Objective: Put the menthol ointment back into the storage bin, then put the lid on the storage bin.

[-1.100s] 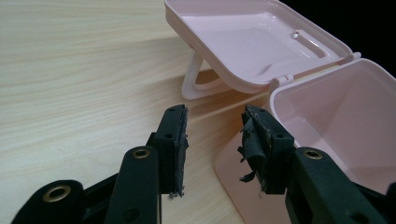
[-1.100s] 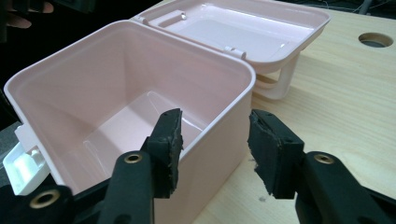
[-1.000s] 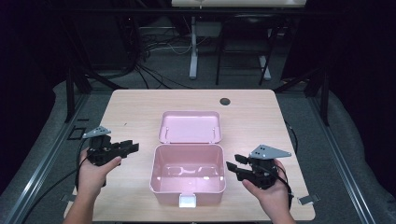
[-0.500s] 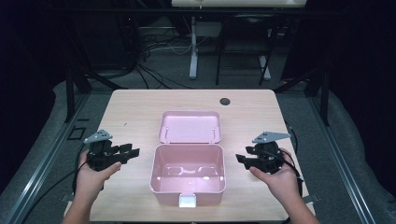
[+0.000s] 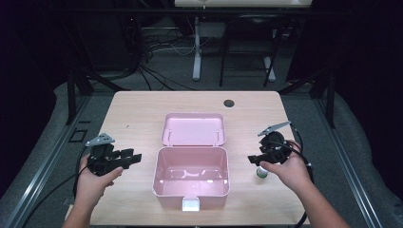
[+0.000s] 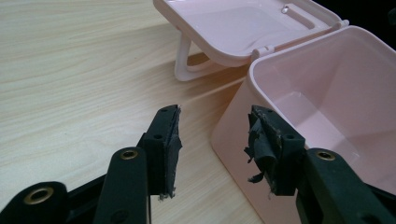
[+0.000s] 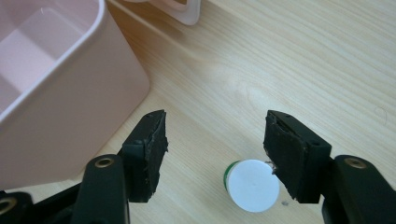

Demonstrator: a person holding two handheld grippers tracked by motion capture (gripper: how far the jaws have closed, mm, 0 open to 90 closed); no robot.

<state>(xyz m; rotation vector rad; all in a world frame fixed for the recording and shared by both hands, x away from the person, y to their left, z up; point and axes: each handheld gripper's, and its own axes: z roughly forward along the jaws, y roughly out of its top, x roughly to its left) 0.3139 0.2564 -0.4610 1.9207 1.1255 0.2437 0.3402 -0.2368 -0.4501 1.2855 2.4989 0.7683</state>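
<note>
- The pale pink plastic box (image 5: 190, 176) sits mid-table on the light wooden table (image 5: 142, 109), its hinged lid (image 5: 193, 128) thrown back flat behind it, the inside bare
- The right gripper (image 7: 212, 144) has its jaws spread, empty, over a small green bottle with a white round cap (image 7: 251, 184) just beside the box's right wall
- The left gripper (image 6: 212, 140) waits spread and empty at the box's left corner
- Likely step: picking up the bottle; next, lower and centre the jaws around the cap, then close
</note>
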